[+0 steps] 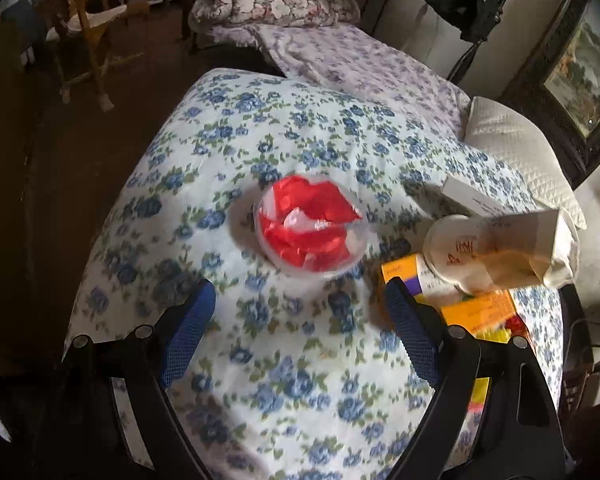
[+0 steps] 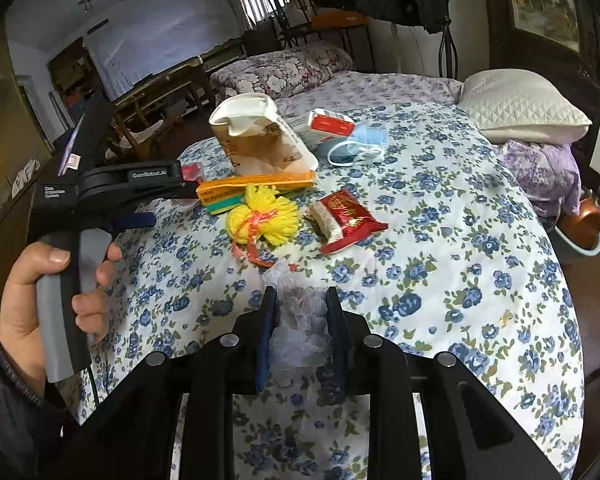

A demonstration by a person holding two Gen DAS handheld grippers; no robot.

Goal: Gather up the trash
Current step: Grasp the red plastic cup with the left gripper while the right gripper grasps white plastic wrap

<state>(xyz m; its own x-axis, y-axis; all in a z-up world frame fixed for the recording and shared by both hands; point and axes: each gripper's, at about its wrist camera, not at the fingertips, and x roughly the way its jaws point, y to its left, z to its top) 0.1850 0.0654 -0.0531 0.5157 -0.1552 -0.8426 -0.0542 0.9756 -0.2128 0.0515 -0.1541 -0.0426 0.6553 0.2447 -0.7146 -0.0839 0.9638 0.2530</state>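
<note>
In the left wrist view a clear plastic cup [image 1: 310, 226] stuffed with red and white wrapper lies on the floral bed cover [image 1: 284, 360]. My left gripper [image 1: 300, 292] is open, just short of it and above the cover. To its right lie a crumpled paper bag [image 1: 512, 248] and an orange box [image 1: 476, 308]. In the right wrist view my right gripper [image 2: 300, 296] is shut on a crumpled clear plastic wrapper [image 2: 300, 328]. Ahead lie a yellow pom-pom [image 2: 264, 220], a red snack packet [image 2: 348, 220], the paper bag [image 2: 260, 140], a blue face mask [image 2: 356, 146] and a red-white box [image 2: 330, 124].
A white pillow [image 2: 520, 108] lies at the bed's far right. A folded floral quilt [image 2: 284, 68] lies at the far end. A wooden chair [image 1: 88, 28] stands on the dark floor left of the bed. A basin [image 2: 580, 232] sits on the floor to the right.
</note>
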